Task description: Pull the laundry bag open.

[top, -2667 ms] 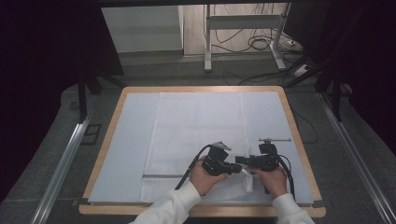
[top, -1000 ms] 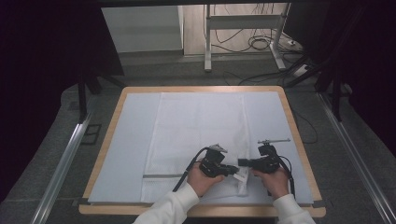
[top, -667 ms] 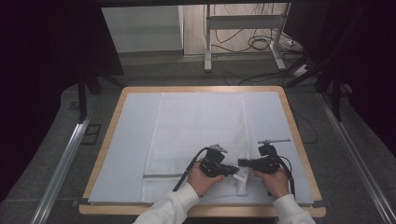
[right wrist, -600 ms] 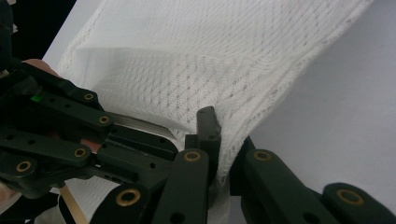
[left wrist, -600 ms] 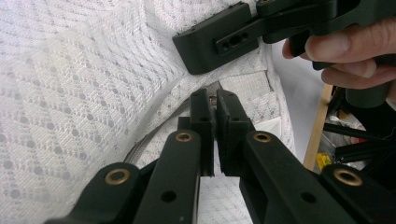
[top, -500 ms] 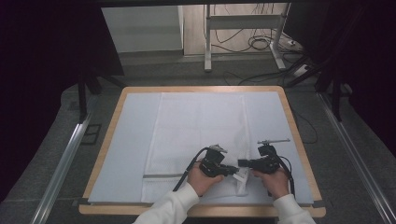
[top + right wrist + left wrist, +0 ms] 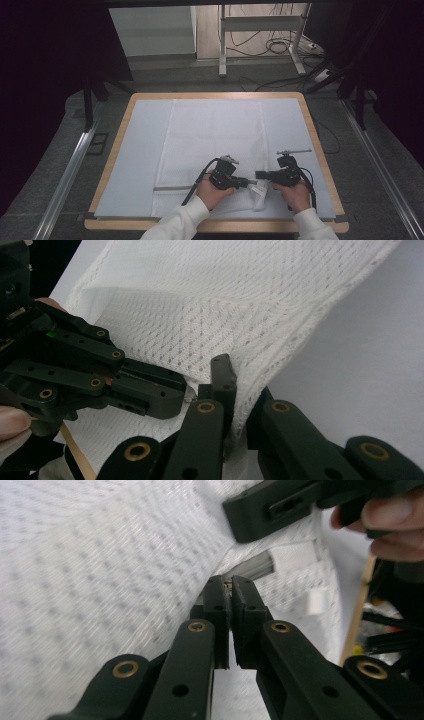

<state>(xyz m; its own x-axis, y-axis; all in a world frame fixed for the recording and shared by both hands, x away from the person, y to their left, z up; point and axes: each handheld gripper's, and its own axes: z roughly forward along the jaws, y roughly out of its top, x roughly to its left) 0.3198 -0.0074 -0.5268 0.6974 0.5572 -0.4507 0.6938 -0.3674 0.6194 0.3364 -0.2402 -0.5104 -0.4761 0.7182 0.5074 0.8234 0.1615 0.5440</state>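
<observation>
Tabletop towel (image 7: 215,145): right gripper (image 7: 235,385) pinches its edge; left gripper (image 7: 230,587) nearly closed.

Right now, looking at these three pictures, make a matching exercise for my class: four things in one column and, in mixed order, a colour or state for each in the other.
Things:
1. towel
2. left gripper
3. table edge
4. sleeve

Colours or states:
A. bare light wood
B. white woven cloth, spread out with its near corner lifted
C. black jaws pressed together on cloth
D. plain white, on the forearm

Pairs: 1-B, 2-C, 3-A, 4-D
</observation>
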